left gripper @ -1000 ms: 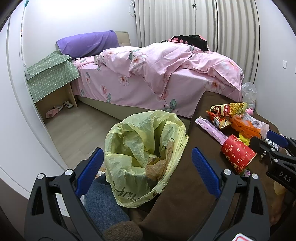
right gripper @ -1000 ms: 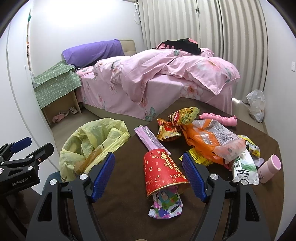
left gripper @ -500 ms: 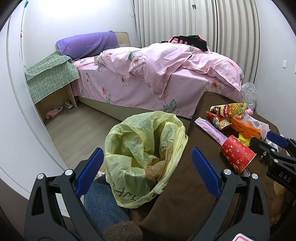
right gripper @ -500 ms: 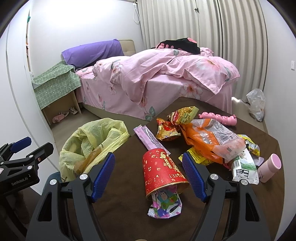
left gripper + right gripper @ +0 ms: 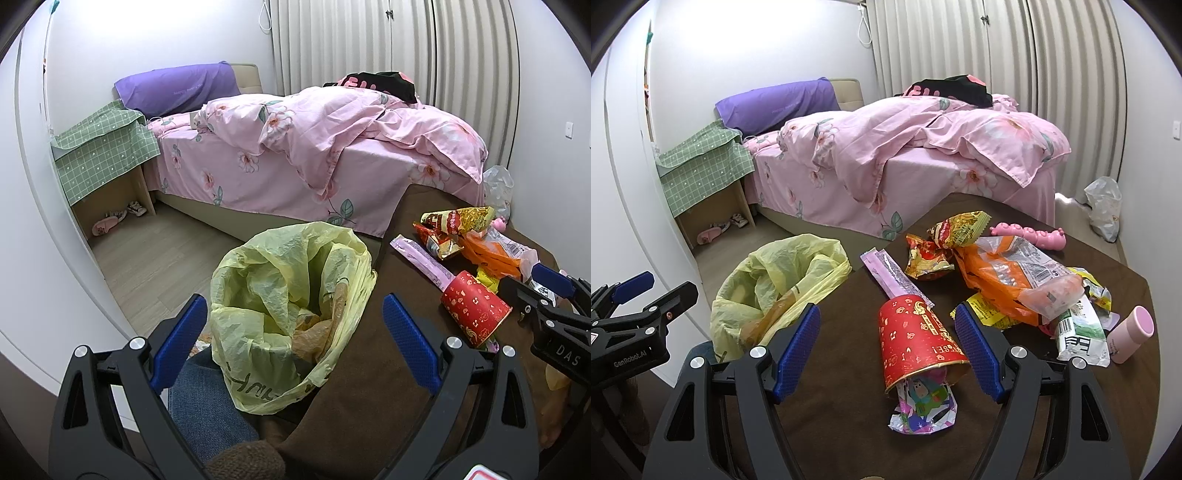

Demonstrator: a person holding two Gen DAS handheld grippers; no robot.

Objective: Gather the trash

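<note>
Right gripper [image 5: 888, 349]: wide apart and empty; its two blue pads stand on either side of the cup, not touching it.
Left gripper [image 5: 291, 341]: also wide apart and empty; it hangs over the bag, at the table's left edge.
Cup [image 5: 916, 341]: a red paper cup lying on its side on the brown table [image 5: 827, 402]. It is straight ahead of the right gripper, between its fingers.
Cup axis: the closed base points away toward the bed, the open mouth points back toward the camera, a little to the right. So the long axis runs almost along the fingers, and the pads face the cup's round sides.
Wrapper [image 5: 923, 406]: a colourful foil piece sticks out of the cup mouth, near the camera.
Bag [image 5: 291, 302]: yellow, open, to the left of the cup, with some trash inside already.
Other trash: snack bags [image 5: 1008, 277] lie further right and behind.
Nearer arm: the right one, I judge; the left is well apart from the cup.
Next move, my guess: close on the cup, then carry it left to the bag.
</note>
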